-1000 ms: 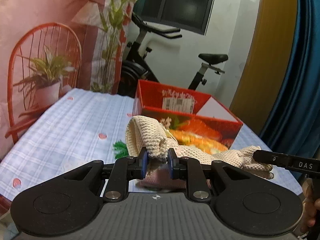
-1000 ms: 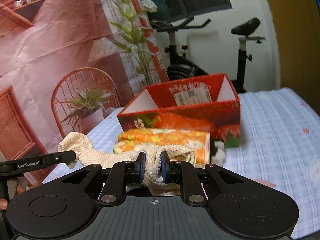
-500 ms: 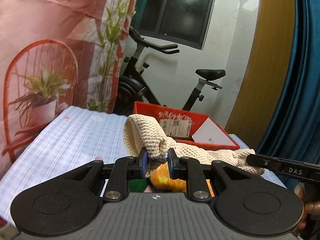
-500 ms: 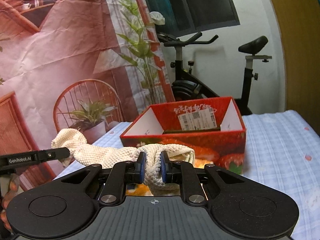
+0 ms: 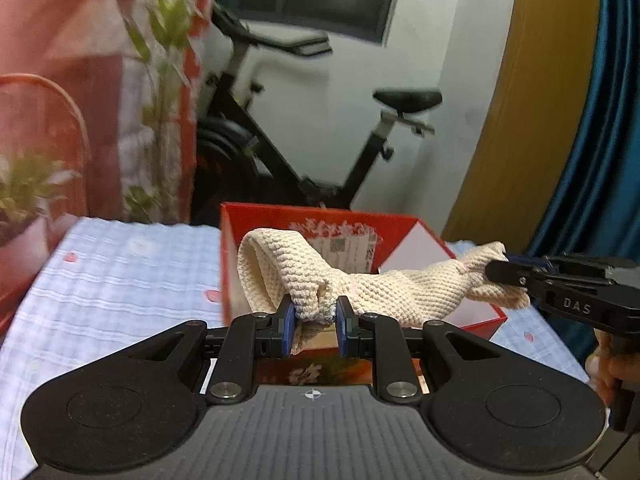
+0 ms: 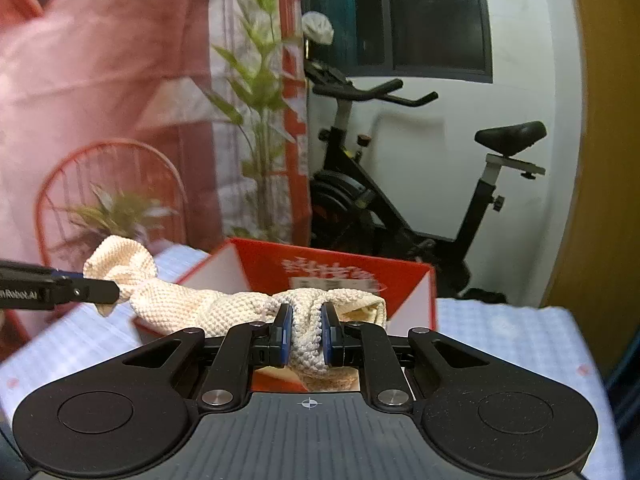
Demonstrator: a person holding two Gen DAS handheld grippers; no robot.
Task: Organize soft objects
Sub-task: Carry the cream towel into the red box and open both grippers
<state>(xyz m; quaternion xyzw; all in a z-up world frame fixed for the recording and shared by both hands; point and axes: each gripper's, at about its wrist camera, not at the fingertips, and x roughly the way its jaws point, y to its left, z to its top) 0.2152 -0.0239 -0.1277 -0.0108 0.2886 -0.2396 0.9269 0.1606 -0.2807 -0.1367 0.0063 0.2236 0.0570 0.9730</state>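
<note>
I am holding a cream knitted cloth stretched between my two tongs, and it now hangs in the air over the open red box. A second ago the cloth sat low, in front of the box and above a folded orange patterned cloth on the table; since then both hands have carried it up and forward, so the orange cloth has dropped out of sight and the box's inside wall with its white label shows just behind the knit.

The left gripper has its blue pads nearly closed, pinching a bunched fold at one end of the cloth. The right gripper is clamped almost fully together on the other end, a thick roll of knit squeezed between its pads. Each camera shows the other tong's tip gripping the far end.

The box stands on a pale blue checked tablecloth, with an exercise bike against the wall behind. Both views are blurred by motion.

I judge the carry is almost done: the cloth is over the box opening, and lowering and letting go looks like the step that remains.
</note>
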